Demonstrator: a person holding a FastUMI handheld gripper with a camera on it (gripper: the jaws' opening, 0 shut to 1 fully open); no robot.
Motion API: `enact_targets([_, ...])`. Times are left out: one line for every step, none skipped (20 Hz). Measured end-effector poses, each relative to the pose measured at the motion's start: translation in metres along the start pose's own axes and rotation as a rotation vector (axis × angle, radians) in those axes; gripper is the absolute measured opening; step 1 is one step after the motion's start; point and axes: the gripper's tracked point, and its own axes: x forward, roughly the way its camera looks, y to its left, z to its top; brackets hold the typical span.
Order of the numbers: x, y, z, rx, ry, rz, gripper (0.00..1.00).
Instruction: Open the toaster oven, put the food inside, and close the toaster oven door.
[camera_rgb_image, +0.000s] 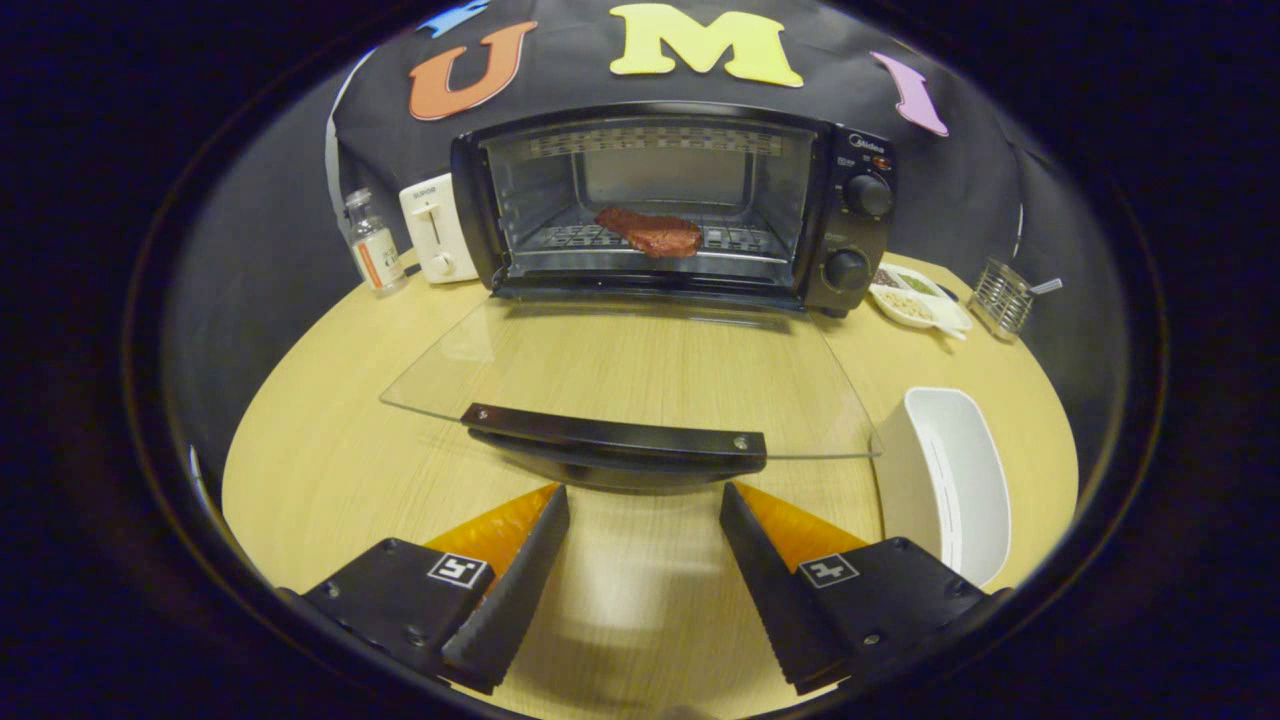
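A black toaster oven (850, 215) stands at the far side of the round wooden table (320, 470). Its glass door (640, 370) lies folded down flat toward me, with the black handle (615, 442) along its near edge. On the wire rack inside rests a reddish-brown piece of meat (652, 232). My gripper (645, 500) is open, fingertips spread wide just short of and slightly under the handle. Nothing lies between the fingers (520, 560).
A white rectangular dish (950, 480) sits right of the door, close to my right finger. A small white toaster (437, 228) and a glass bottle (372, 243) stand left of the oven. A divided snack plate (915, 297) and a wire holder (1000, 298) are at the far right.
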Motion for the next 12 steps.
enact_targets([0.002, 0.003, -0.001, -0.008, 0.016, 0.012, 0.98])
enact_targets([0.000, 0.003, 0.000, -0.008, 0.021, 0.011, 0.98])
enact_targets([-0.002, 0.003, 0.002, -0.007, 0.021, 0.017, 0.98])
enact_targets([-0.004, 0.004, 0.005, -0.005, 0.022, 0.022, 0.98])
enact_targets([-0.007, 0.004, 0.008, -0.001, 0.024, 0.027, 0.98])
enact_targets([-0.009, 0.005, 0.011, 0.001, 0.029, 0.036, 0.98])
enact_targets([-0.014, 0.006, 0.018, 0.005, 0.031, 0.044, 0.98])
enact_targets([-0.017, 0.007, 0.024, 0.009, 0.025, 0.052, 0.98])
enact_targets([-0.021, 0.006, 0.034, 0.013, 0.012, 0.054, 0.98])
enact_targets([-0.025, 0.003, 0.044, 0.012, 0.000, 0.051, 0.98])
enact_targets([-0.027, 0.001, 0.055, 0.015, -0.011, 0.048, 0.98])
enact_targets([-0.030, 0.000, 0.064, 0.020, -0.020, 0.049, 0.98])
